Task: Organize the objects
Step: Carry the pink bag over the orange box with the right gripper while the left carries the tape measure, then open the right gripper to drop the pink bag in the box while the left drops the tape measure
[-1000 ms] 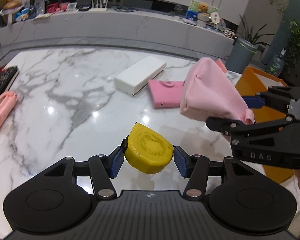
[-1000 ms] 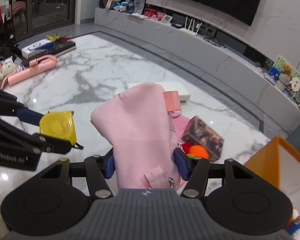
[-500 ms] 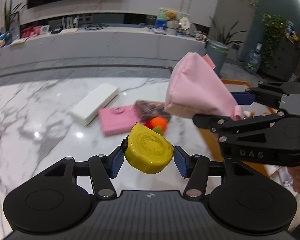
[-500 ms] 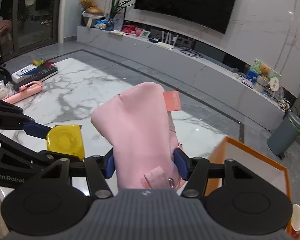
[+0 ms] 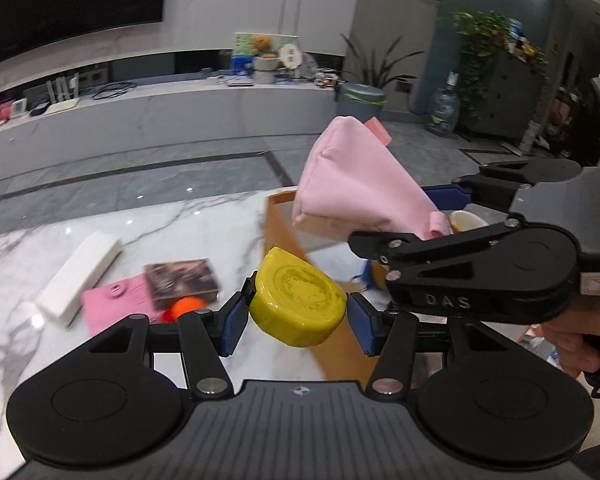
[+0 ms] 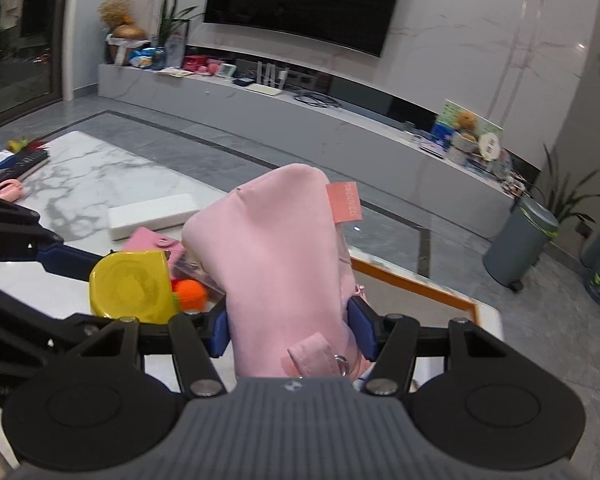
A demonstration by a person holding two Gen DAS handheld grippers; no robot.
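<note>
Fingers (image 5: 233,323) clamp yellow case (image 5: 298,304), box (image 5: 288,236) half-hidden

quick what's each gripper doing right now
Left gripper: closed on the yellow tape measure.
Right gripper: closed on the pink pouch.

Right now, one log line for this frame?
left gripper: shut on yellow case | right gripper: shut on pink pouch | both airborne near orange box

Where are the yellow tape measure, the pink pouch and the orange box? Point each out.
yellow tape measure (image 5: 298,300), left wrist view, on its round face.
pink pouch (image 6: 276,264), right wrist view, on its fabric side.
orange box (image 5: 286,226), left wrist view, on its near wall.
</note>
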